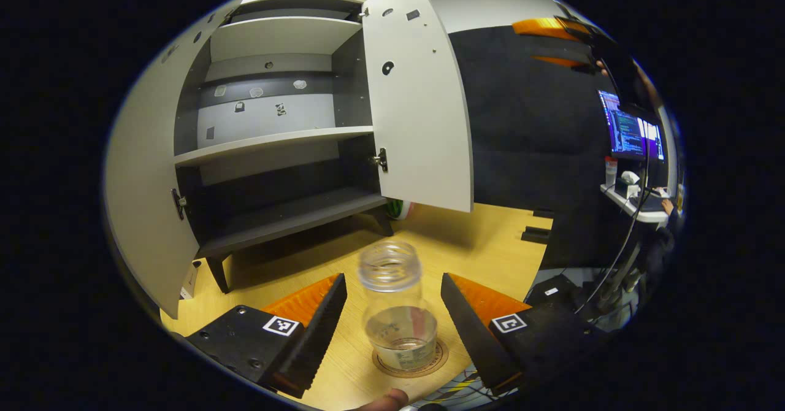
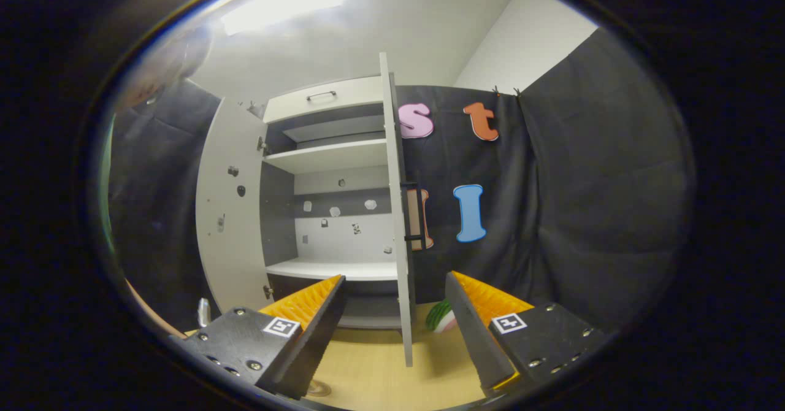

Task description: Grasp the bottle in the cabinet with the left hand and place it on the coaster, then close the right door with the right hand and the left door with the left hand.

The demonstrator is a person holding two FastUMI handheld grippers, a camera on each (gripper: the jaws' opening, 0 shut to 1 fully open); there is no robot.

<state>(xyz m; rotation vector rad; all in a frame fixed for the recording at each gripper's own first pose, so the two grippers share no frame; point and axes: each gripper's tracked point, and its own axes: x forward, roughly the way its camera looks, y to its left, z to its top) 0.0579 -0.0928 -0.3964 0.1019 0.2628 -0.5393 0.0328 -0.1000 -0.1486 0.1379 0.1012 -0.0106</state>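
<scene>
A clear, capless plastic bottle (image 1: 398,319) with a little water stands upright on the round brown coaster (image 1: 439,362) on the wooden floor. My left gripper (image 1: 392,278) is open, its orange-and-black fingers (image 1: 306,319) either side of the bottle and apart from it. The white cabinet (image 1: 276,135) has both doors swung out: the right door (image 1: 423,92) and the left door (image 1: 144,215). My right gripper (image 2: 395,277) is open and holds nothing. It faces the right door (image 2: 397,215) edge-on, some way off. The left door (image 2: 230,215) stands wide. The right gripper (image 1: 533,43) also shows high up in the left gripper view.
The cabinet shelves (image 1: 276,141) are bare apart from small stickers on the back panel. A watermelon-patterned ball (image 1: 402,210) (image 2: 443,317) lies on the floor behind the right door. A desk with a lit monitor (image 1: 631,135) and cables stands far right. A thumb (image 1: 386,402) shows at the bottom.
</scene>
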